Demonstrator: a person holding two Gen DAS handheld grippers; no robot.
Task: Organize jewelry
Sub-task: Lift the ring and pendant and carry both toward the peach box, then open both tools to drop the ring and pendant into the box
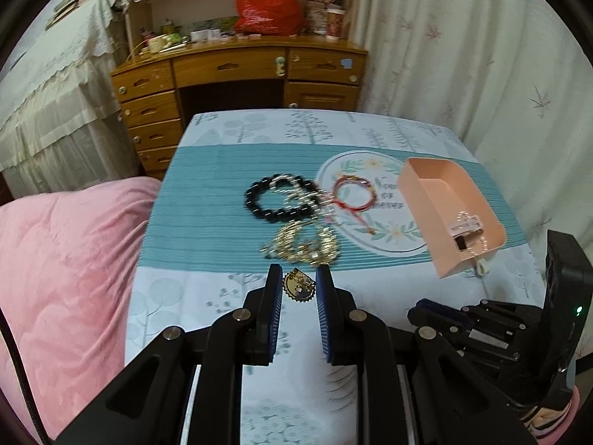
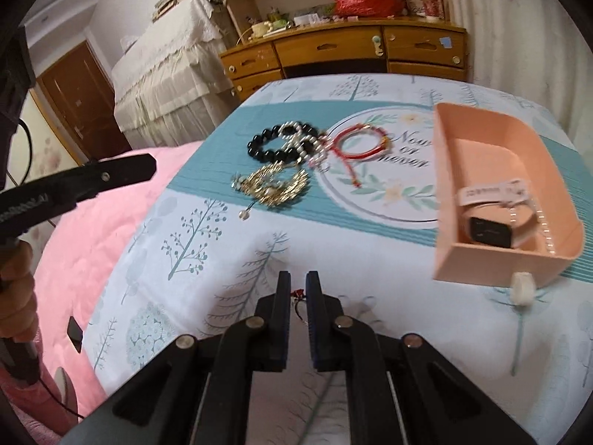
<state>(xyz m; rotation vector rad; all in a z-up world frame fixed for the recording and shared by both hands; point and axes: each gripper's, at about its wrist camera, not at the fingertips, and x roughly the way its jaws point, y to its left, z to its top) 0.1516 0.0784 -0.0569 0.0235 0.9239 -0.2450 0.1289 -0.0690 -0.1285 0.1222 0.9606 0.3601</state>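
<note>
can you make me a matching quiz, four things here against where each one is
Things:
1. watch
2. gold brooch
3. black beads
4. red bag

Places:
A. on the wooden desk
B. between the left tongs
C. in the pink tray
D. on the teal stripe of the cloth

Pairs: 1-C, 2-B, 3-D, 4-A

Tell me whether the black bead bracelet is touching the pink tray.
Apart. The right wrist view shows the black bead bracelet well left of the pink tray, with the red cord bracelet and bare cloth between them.
</note>
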